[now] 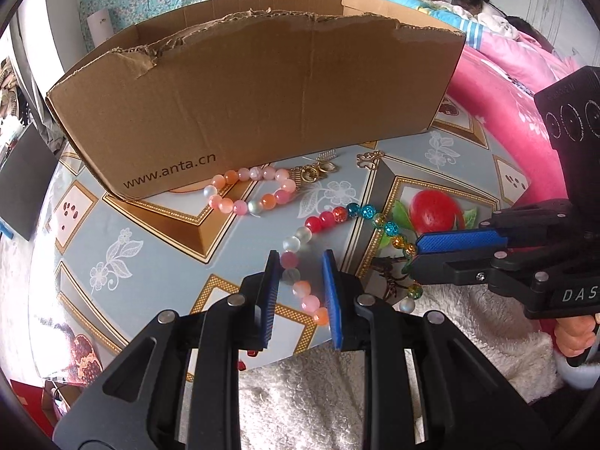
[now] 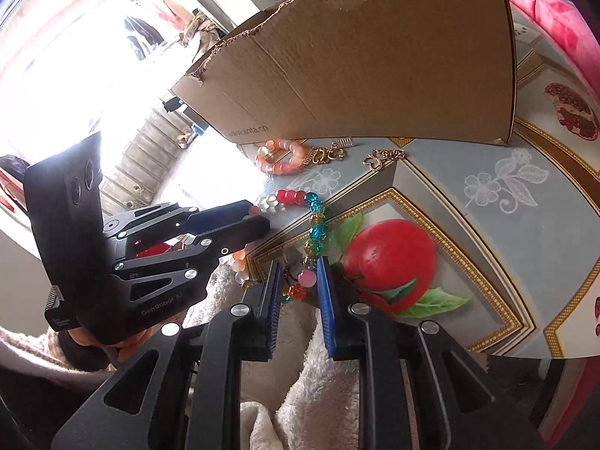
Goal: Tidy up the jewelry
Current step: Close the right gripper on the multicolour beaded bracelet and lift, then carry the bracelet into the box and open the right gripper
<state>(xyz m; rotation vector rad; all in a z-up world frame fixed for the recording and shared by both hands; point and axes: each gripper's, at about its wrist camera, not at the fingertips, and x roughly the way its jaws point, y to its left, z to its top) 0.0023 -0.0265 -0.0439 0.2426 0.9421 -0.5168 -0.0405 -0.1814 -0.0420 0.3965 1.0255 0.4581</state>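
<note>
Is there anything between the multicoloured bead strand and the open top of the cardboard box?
Only the box's own near wall rises between the bead strand, held between both grippers' fingers, and the opening. The pink bracelet and gold clasps lie low at its foot.

both views are daylit and bright, with strong fisheye bending: the box (image 1: 262,93) bows like an arc and black vignette cuts the corners. in the right wrist view a window (image 2: 75,56) at upper left is blown out to white, washing out detail around it and throwing glare across the near part of the table (image 2: 506,195). the left wrist view is more evenly lit, with a soft shadow under the box and faint sheen on the glossy table (image 1: 157,232). the centre is sharp; beads (image 1: 337,217) read clearly. the edges smear and the close black gripper bodies look slightly soft.
</note>
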